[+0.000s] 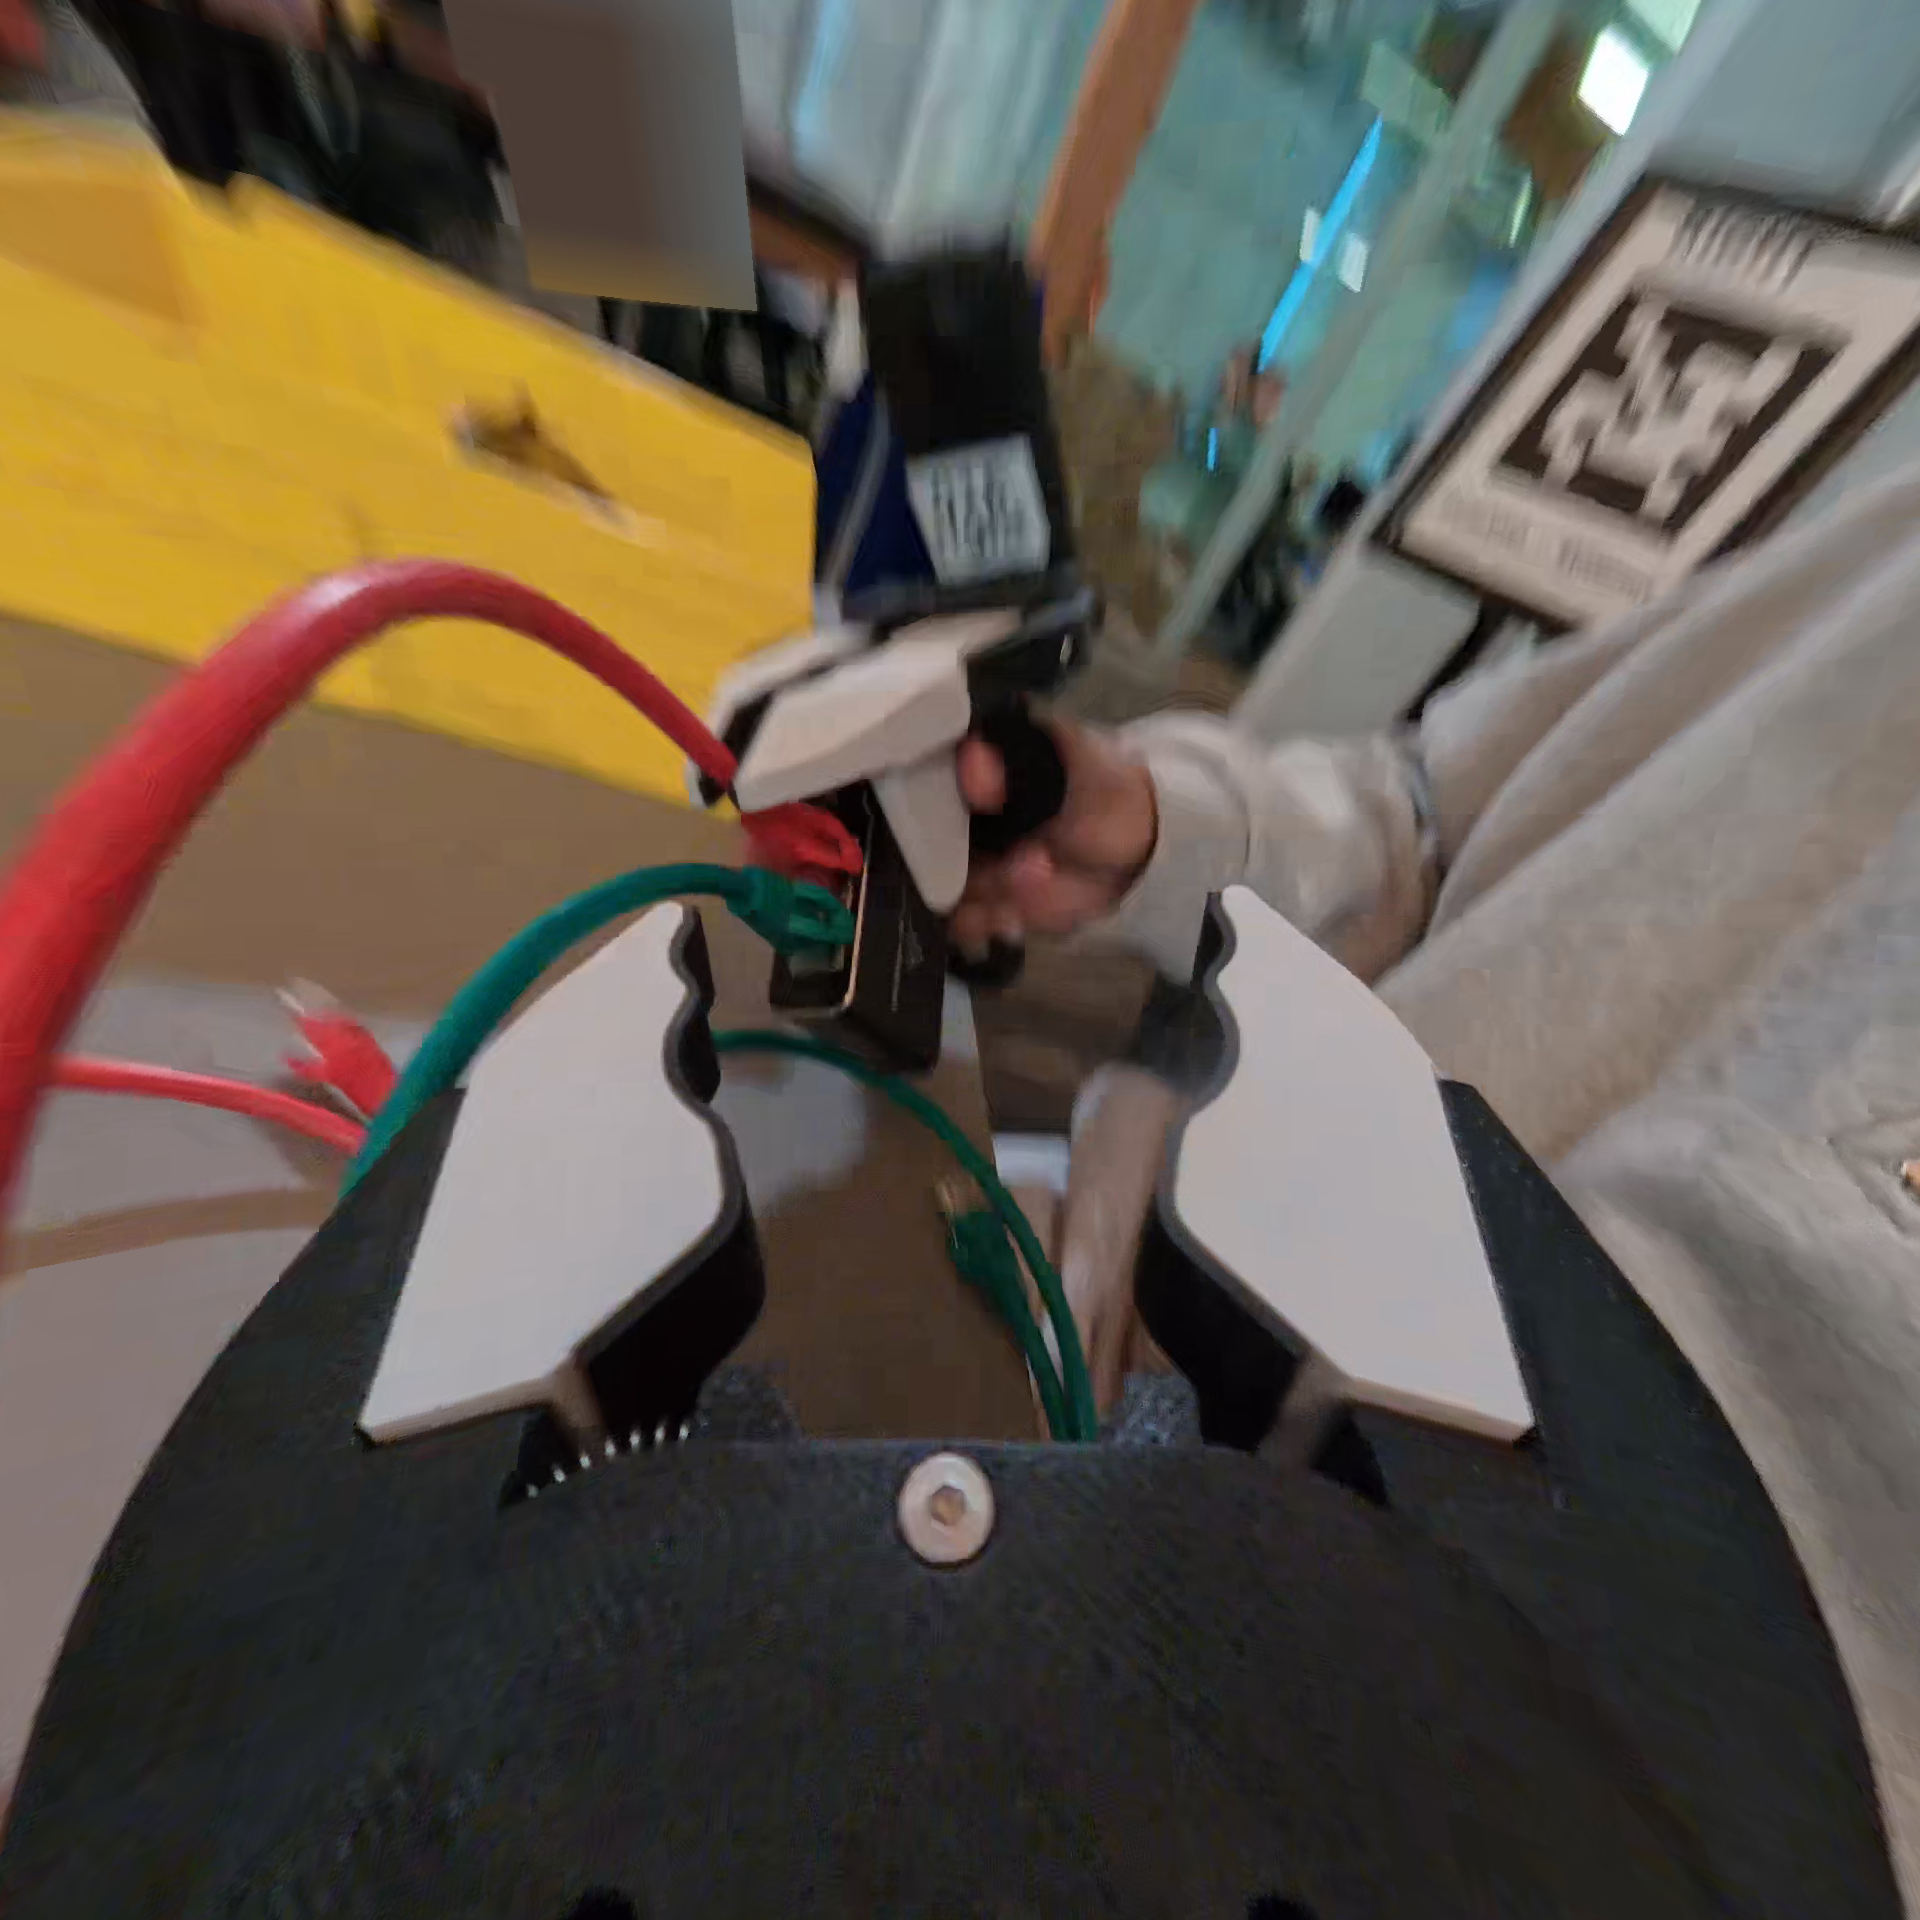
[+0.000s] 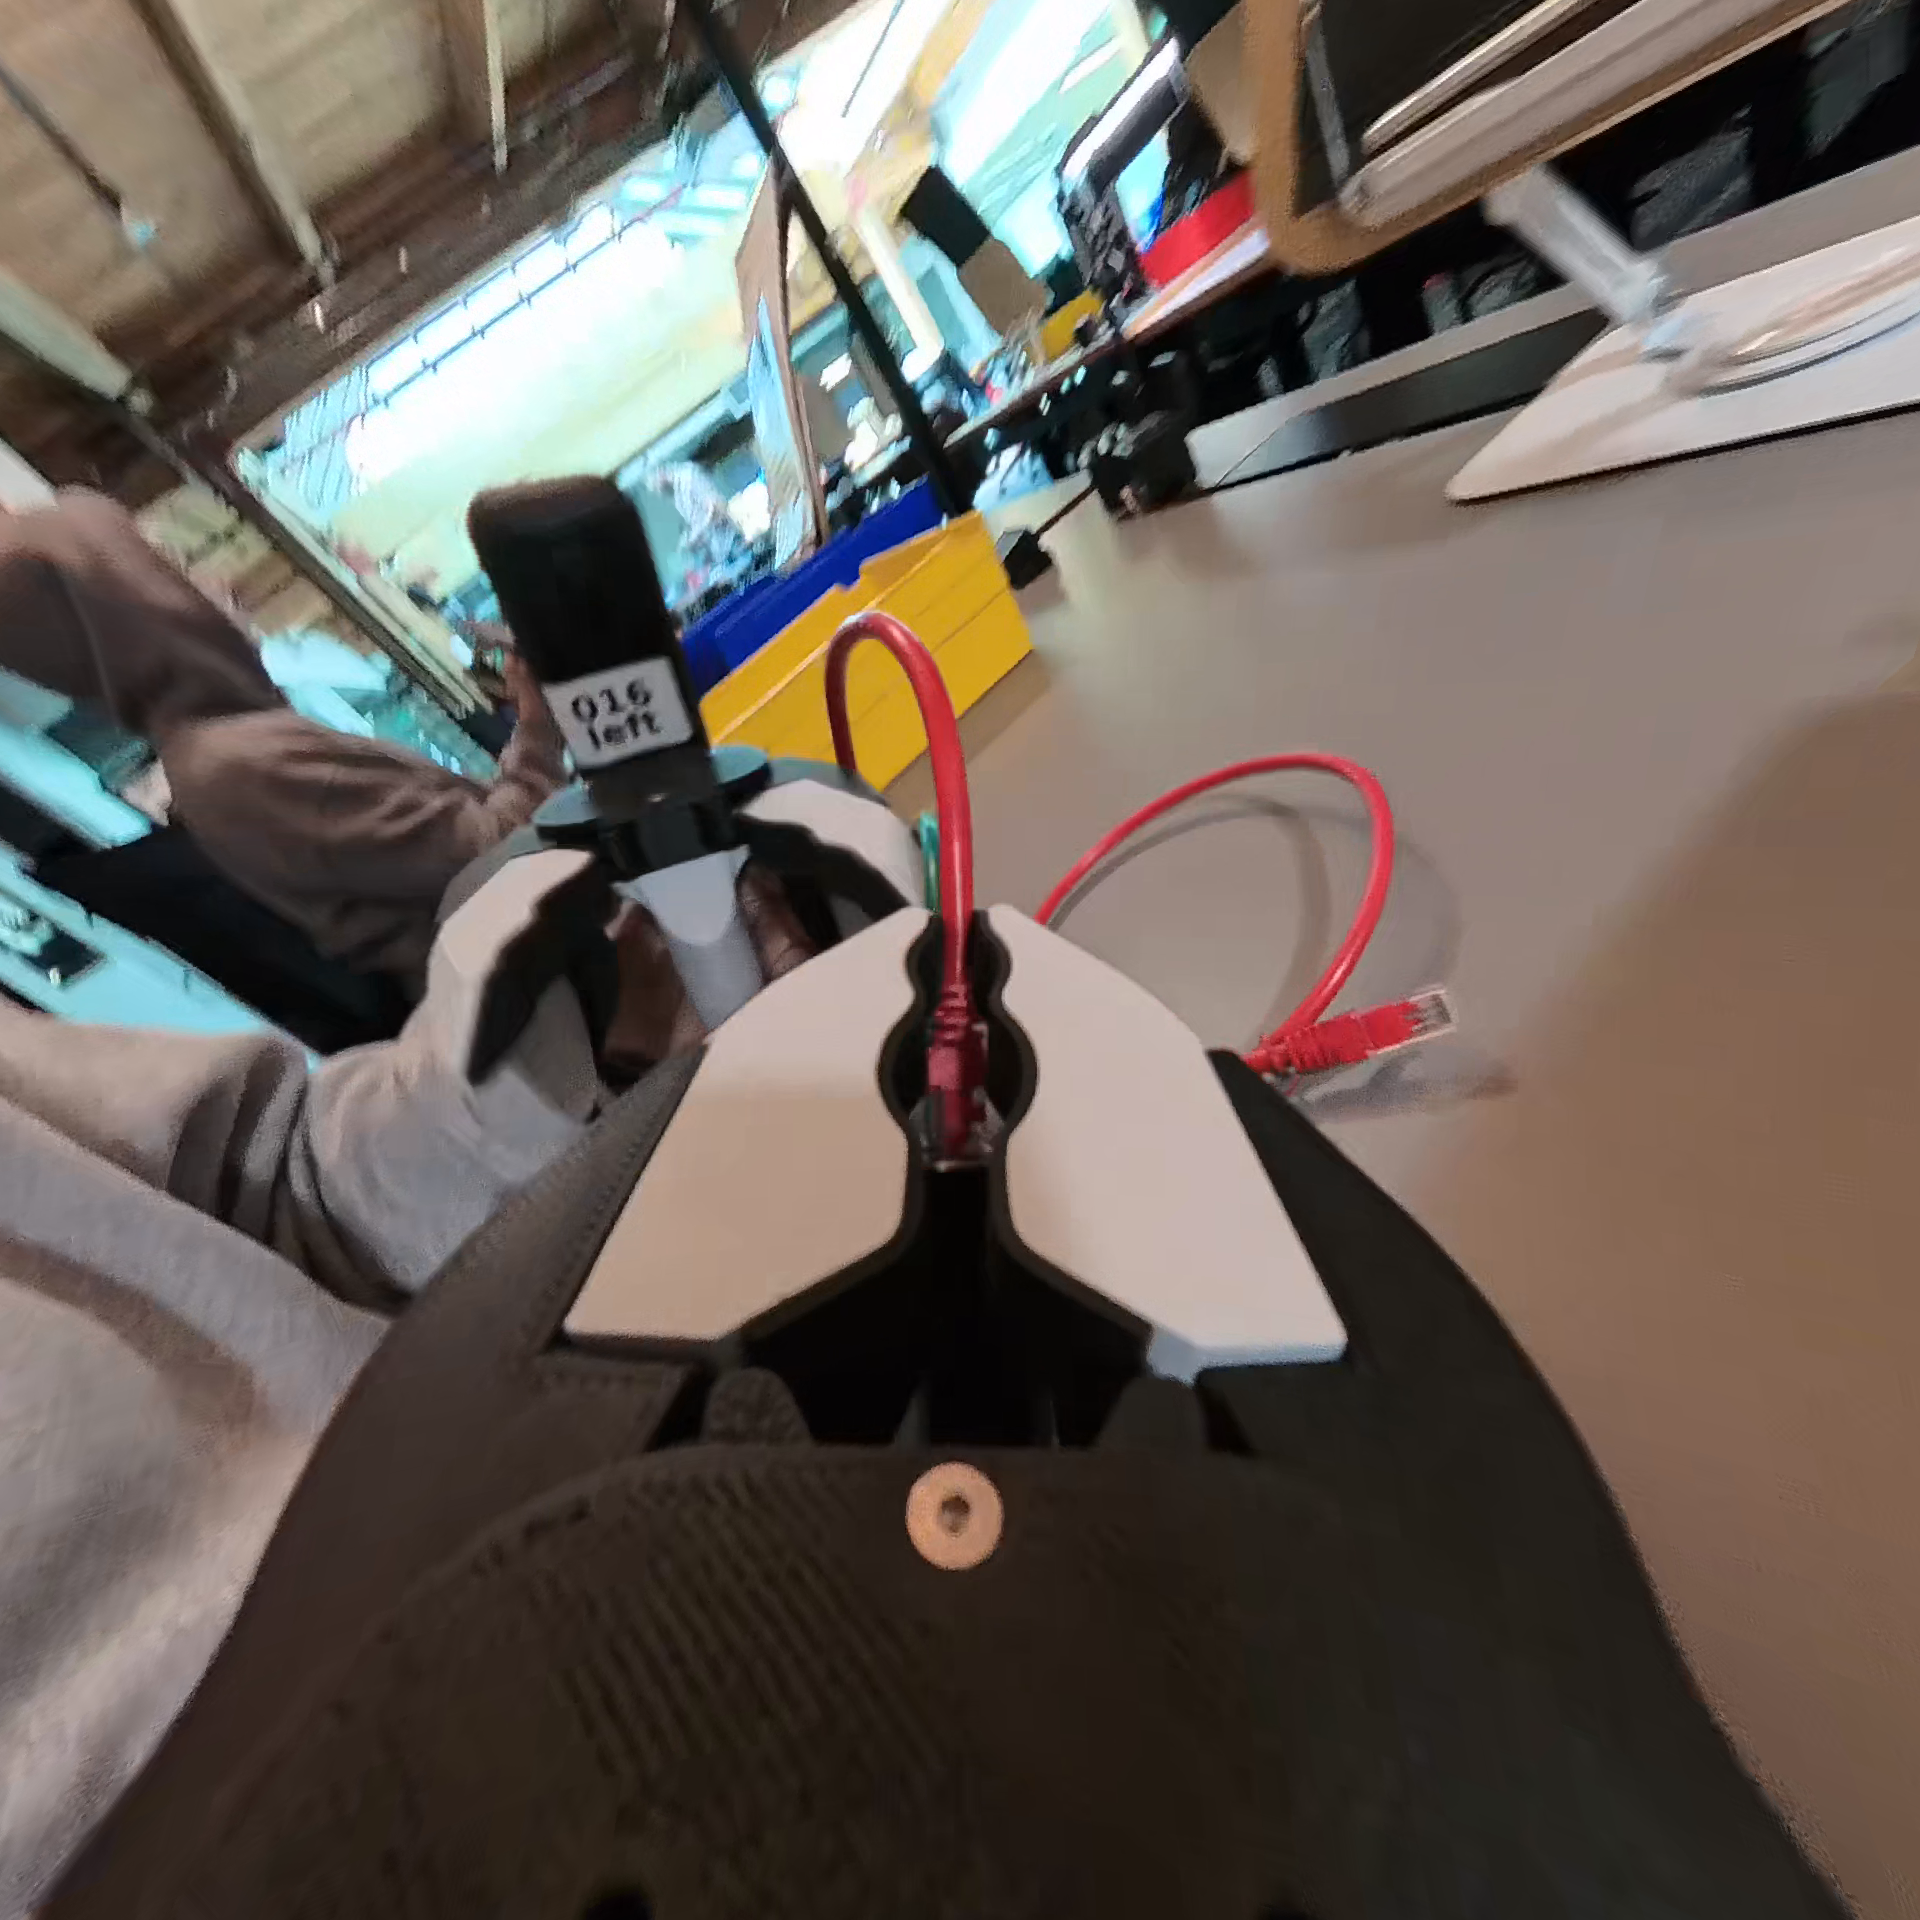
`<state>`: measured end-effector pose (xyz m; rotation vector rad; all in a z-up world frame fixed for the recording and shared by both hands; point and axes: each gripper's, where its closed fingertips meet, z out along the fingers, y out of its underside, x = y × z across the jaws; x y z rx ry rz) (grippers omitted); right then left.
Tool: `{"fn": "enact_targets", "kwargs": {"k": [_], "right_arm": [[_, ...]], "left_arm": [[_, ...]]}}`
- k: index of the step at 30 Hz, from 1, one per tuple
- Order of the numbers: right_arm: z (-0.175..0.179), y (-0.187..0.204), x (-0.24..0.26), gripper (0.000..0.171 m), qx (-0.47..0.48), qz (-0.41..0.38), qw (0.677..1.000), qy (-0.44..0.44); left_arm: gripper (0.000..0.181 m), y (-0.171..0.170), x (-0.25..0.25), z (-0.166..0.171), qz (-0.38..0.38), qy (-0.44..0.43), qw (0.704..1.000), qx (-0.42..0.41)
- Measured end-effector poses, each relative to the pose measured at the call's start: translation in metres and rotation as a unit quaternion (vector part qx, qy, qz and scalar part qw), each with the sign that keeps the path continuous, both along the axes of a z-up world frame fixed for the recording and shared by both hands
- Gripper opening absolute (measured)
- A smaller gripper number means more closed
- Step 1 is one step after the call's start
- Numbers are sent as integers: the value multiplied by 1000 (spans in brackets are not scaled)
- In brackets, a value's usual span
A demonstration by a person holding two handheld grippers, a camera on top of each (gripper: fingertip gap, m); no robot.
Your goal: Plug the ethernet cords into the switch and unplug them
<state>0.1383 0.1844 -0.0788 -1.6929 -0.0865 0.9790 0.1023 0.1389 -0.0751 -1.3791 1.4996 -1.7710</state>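
Switch [image 1: 894, 956], two cords plugged.

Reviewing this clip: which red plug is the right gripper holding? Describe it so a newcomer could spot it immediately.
Start at the yellow bin on the grey table. In front of it a red cord arches down into the right gripper, whose jaws are closed on the red plug. The other red plug lies loose on the table.

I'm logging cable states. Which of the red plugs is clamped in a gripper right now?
The red plug between the closed right gripper fingers; the other red plug lies loose on the table.
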Motion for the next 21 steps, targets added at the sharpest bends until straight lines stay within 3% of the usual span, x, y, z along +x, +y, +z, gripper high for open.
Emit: {"fn": "enact_targets", "kwargs": {"k": [2, 6, 11, 15, 17, 19, 21], "right_arm": [[1, 2, 12, 5, -9, -15, 999, 43], [0, 5, 18, 5, -24, -23, 995, 91], [1, 6, 25, 5, -21, -39, 994, 99], [-4, 6, 22, 5, -28, -39, 996, 73], [-5, 6, 20, 5, -32, -36, 996, 70], [-5, 5, 19, 5, -31, -32, 996, 78], [-2, 6, 21, 5, -24, -36, 995, 86]], "left_arm": [[87, 18, -7, 29, 40, -87, 995, -41], [70, 23, -29, 65, 19, -180, 978, -99], [79, 15, -46, 96, 3, -250, 959, -131], [86, 25, -60, 123, 48, -313, 938, -144], [79, 43, -73, 136, 94, -346, 923, -142], [72, 56, -80, 138, 118, -342, 924, -126], [64, 49, -74, 123, 86, -279, 951, -101]]}}
